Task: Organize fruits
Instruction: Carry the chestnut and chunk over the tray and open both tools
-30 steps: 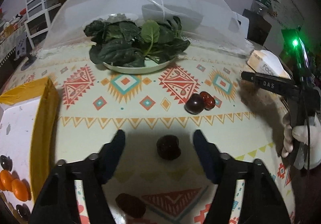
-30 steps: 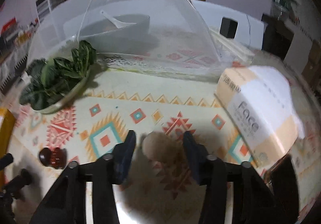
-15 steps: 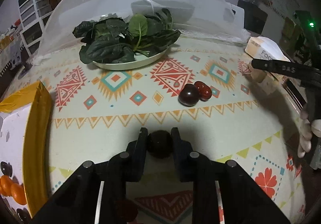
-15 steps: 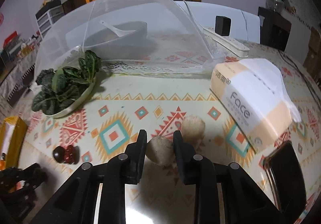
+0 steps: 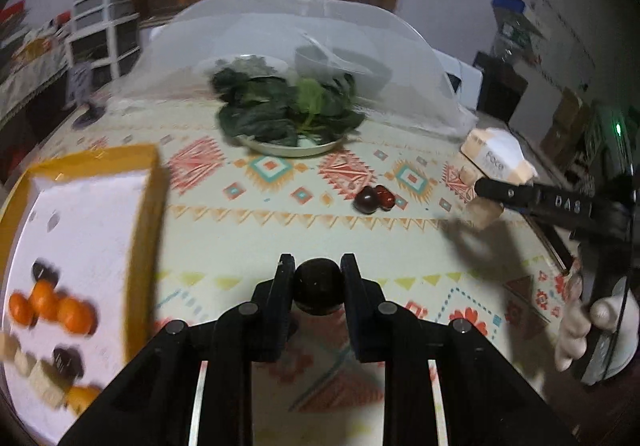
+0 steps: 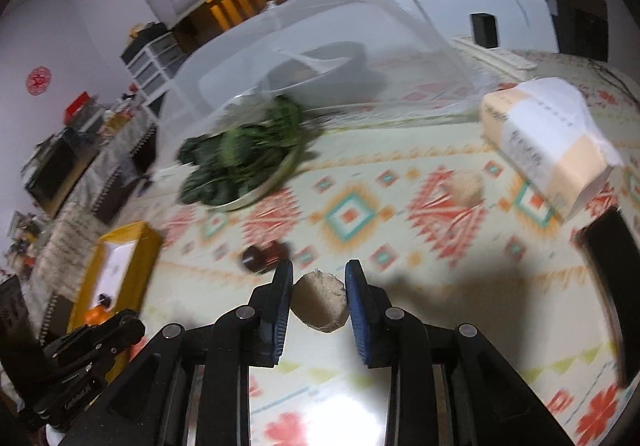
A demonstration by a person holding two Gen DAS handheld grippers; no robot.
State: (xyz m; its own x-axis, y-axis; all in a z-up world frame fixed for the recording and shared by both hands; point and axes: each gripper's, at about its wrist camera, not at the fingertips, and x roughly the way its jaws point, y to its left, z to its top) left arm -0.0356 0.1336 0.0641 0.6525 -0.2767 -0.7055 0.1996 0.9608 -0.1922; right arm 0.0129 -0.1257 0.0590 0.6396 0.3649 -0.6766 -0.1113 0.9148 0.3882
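My left gripper (image 5: 317,275) is shut on a dark round fruit (image 5: 318,291) and holds it above the patterned tablecloth. My right gripper (image 6: 319,278) is shut on a beige round fruit (image 6: 319,303), also lifted; it shows in the left wrist view (image 5: 486,202) at the right. A yellow-rimmed white box (image 5: 88,214) at the left holds orange, dark and beige fruits (image 5: 52,304). Two dark red fruits (image 5: 374,199) lie together mid-table. Another beige fruit (image 6: 466,188) lies near the tissue pack.
A plate of leafy greens (image 5: 286,118) stands in front of a mesh food cover (image 5: 304,50) with a bowl under it. A tissue pack (image 6: 550,148) lies at the right, a dark flat object (image 6: 612,278) beside it.
Both grippers closed on their fruits a second ago and have since lifted them. Both views have swung left, bringing the yellow box more into sight.
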